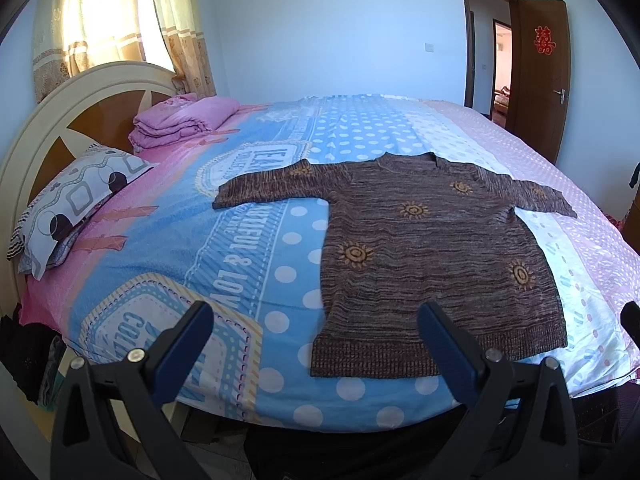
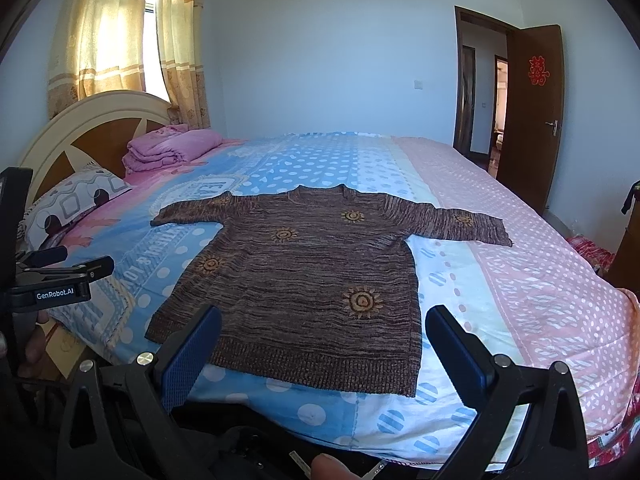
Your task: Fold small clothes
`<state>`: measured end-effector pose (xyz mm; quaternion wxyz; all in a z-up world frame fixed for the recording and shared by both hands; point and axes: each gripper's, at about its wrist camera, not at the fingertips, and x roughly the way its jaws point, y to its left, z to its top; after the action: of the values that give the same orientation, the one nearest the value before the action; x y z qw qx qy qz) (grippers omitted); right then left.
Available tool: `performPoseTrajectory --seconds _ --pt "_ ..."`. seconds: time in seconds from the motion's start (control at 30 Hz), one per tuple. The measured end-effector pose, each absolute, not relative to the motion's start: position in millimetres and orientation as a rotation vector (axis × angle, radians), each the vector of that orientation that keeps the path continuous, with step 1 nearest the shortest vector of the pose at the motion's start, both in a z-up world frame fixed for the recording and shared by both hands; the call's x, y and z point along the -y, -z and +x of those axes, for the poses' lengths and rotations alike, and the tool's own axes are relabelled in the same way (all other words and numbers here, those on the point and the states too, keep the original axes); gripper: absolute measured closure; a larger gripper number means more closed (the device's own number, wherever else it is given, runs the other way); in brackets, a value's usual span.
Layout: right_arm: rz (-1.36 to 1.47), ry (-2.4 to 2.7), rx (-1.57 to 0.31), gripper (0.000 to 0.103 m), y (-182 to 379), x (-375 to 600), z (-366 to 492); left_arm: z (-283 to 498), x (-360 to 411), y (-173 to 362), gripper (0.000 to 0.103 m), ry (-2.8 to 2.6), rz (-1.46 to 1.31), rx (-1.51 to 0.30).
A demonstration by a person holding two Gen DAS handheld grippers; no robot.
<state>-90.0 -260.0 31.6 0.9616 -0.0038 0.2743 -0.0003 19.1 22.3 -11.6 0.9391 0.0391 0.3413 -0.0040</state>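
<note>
Left wrist view: a brown knitted sweater (image 1: 432, 256) lies flat on the bed (image 1: 248, 216), not folded yet.

Both sleeves are spread out to the sides and the bottom edge is near the foot of the bed, close to both grippers. I think the folding has not started, so every fold is left to do: sleeves in, then the body over. The left gripper (image 1: 316, 324) is held wide apart with nothing in it, hanging above the bed edge by the sweater's lower left corner. In the right wrist view, the right gripper (image 2: 324, 328) is wide apart too and holds nothing, over the bottom edge. The bed sheet shows part of the words "& LOV". The other gripper's side reads "GenRobot.AI" (image 2: 55, 295). A red paper sign (image 2: 538, 70) is stuck on the open door (image 2: 528, 128).
</note>
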Motion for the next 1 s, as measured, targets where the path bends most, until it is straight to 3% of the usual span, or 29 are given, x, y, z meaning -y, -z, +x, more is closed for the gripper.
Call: performPoseTrajectory --seconds 0.47,0.9,1.0 --pt "0.019 0.033 -0.621 0.001 -11.4 284.0 -60.0 42.1 -16.7 27.5 0.000 -0.002 0.118 -0.730" --pt "0.074 0.110 -0.758 0.001 26.0 354.9 40.7 133.4 0.3 52.4 0.000 -0.050 0.260 -0.727" --pt "0.116 0.172 -0.786 0.010 33.4 387.6 66.1 155.8 8.5 50.8 0.000 -0.069 0.310 -0.686"
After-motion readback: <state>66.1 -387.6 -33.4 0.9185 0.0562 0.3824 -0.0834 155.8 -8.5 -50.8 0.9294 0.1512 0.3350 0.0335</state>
